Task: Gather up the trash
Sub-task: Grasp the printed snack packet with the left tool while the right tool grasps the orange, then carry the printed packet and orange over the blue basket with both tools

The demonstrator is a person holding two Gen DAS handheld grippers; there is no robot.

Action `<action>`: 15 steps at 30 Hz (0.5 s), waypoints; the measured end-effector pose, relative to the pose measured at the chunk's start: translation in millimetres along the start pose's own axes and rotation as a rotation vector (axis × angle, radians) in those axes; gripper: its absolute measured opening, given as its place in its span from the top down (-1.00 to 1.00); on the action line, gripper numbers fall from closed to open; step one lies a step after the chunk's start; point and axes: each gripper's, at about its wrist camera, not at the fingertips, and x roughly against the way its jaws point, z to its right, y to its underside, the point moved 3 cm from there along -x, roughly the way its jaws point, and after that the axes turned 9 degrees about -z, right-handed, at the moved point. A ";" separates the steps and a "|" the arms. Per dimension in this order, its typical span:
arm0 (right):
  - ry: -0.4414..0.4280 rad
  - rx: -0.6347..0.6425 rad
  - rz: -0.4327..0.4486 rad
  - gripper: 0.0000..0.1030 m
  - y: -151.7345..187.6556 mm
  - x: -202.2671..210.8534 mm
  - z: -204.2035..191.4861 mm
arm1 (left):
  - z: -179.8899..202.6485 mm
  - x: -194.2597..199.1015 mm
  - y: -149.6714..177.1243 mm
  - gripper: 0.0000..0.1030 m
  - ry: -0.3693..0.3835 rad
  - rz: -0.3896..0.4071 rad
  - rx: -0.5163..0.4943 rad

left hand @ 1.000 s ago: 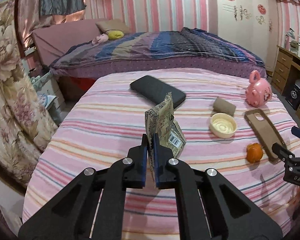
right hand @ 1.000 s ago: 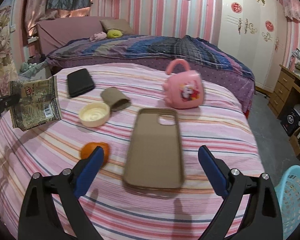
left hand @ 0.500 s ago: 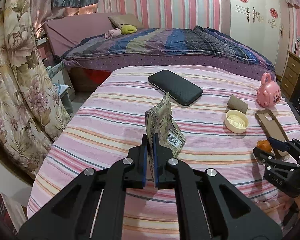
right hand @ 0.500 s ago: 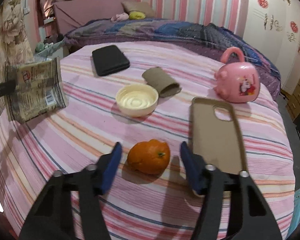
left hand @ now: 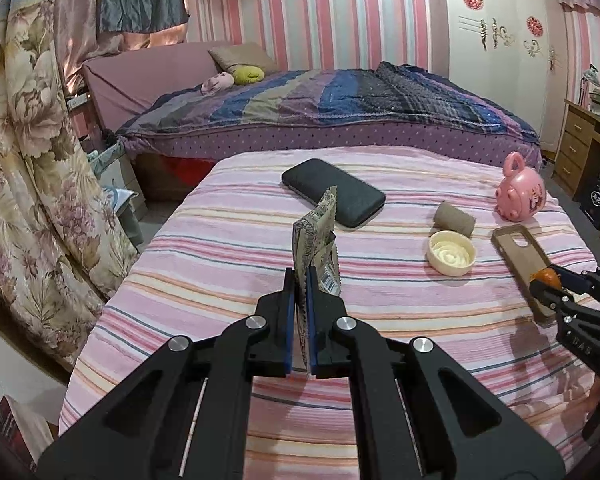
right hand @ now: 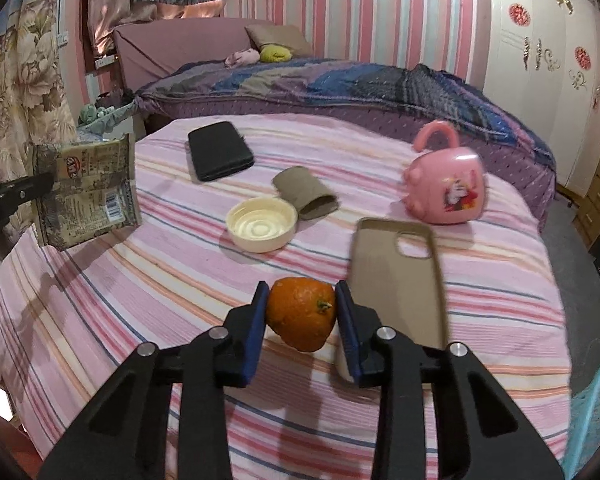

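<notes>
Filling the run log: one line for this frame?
left gripper: shut on snack wrapper, held up | right gripper: jaws just closing, pads on orange | basket: nothing dropped yet

black wallet (right hand: 219, 156) | phone case (right hand: 400, 276) | pink toy pot (right hand: 444, 190) (handle up) | blue basket (right hand: 596, 412)
</notes>
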 end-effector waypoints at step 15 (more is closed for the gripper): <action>0.094 -0.130 0.062 0.34 26.0 57.4 92.3 | 63.4 31.5 -0.7 0.93 0.083 0.051 -0.065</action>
